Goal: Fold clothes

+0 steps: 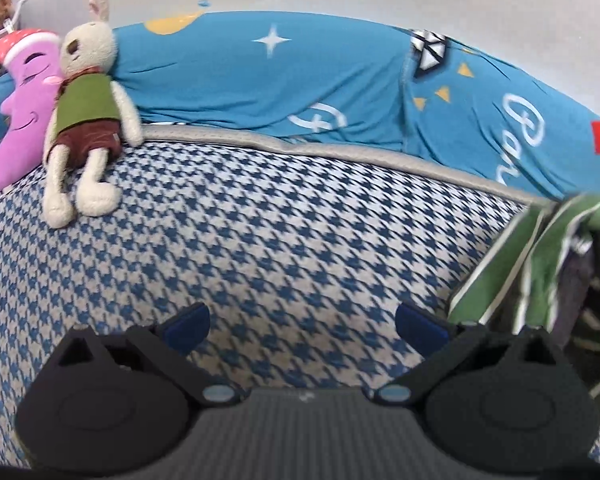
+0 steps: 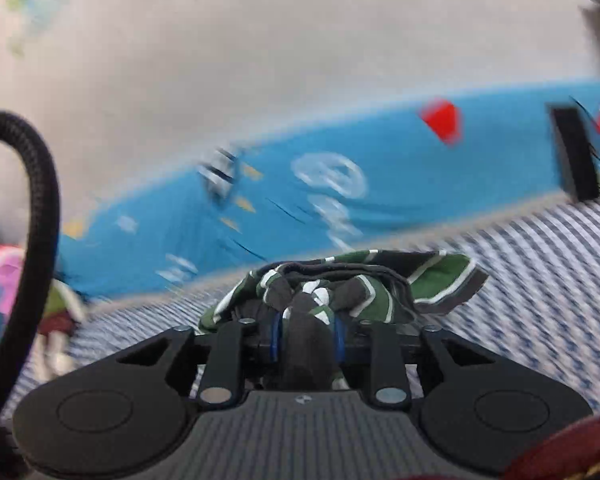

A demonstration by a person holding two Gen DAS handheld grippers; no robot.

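Observation:
A green, white and dark striped garment is bunched up in my right gripper, which is shut on it, its blue pads pressed against the cloth. The right wrist view is blurred. In the left wrist view the same garment hangs at the right edge, above the bed. My left gripper is open over the blue-and-white houndstooth bed cover, its blue pads wide apart with nothing between them.
A long blue pillow with white stars and lettering lies along the wall. A cream stuffed rabbit in a green top and a purple moon plush sit at the left. A black cable loops at the left of the right wrist view.

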